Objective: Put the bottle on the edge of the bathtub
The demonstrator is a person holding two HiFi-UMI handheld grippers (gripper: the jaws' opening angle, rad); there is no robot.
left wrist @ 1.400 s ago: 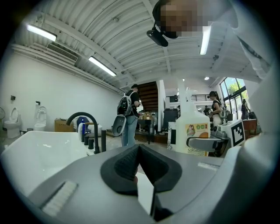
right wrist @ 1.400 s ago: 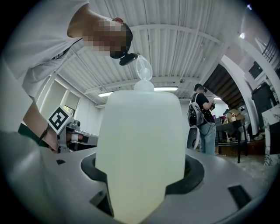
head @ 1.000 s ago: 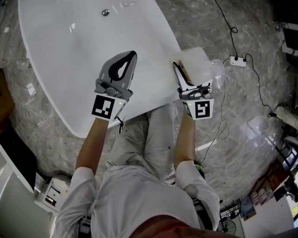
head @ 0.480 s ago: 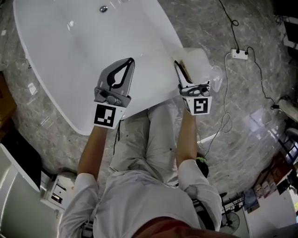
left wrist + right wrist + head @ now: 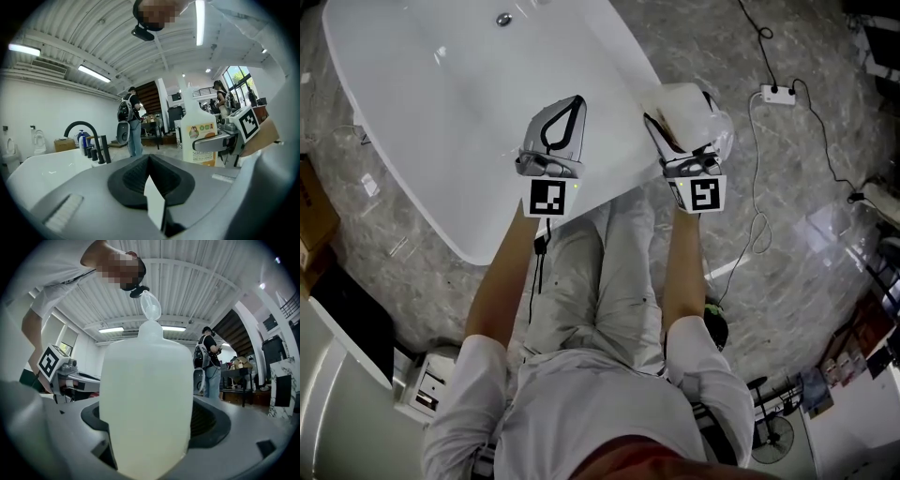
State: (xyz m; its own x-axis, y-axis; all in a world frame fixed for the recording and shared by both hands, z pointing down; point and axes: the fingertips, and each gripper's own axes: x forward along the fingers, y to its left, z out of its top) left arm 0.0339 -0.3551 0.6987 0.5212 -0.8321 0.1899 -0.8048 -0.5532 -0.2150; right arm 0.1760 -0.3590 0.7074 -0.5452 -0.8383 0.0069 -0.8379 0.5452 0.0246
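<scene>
A white translucent bottle [image 5: 686,108] with an orange label stands upright at the right rim of the white bathtub [image 5: 441,112]; whether its base rests on the rim is hidden. My right gripper [image 5: 680,120] has the bottle [image 5: 147,394] between its jaws, which are opening; a dark gap shows beside the bottle on one side. My left gripper [image 5: 575,101] hovers over the tub's near end, shut and empty, its tips meeting [image 5: 150,157]. The left gripper view shows the bottle [image 5: 199,131] to its right.
A black faucet [image 5: 89,136] stands at the tub's far side and the drain [image 5: 502,19] lies at the far end. On the marble floor to the right are a power strip [image 5: 776,94] and its cable. People stand in the background [image 5: 131,122].
Both grippers have moved forward, away from the person. The left one has shifted right over the tub. The bottle has gone forward with the right gripper along the tub's right rim.
</scene>
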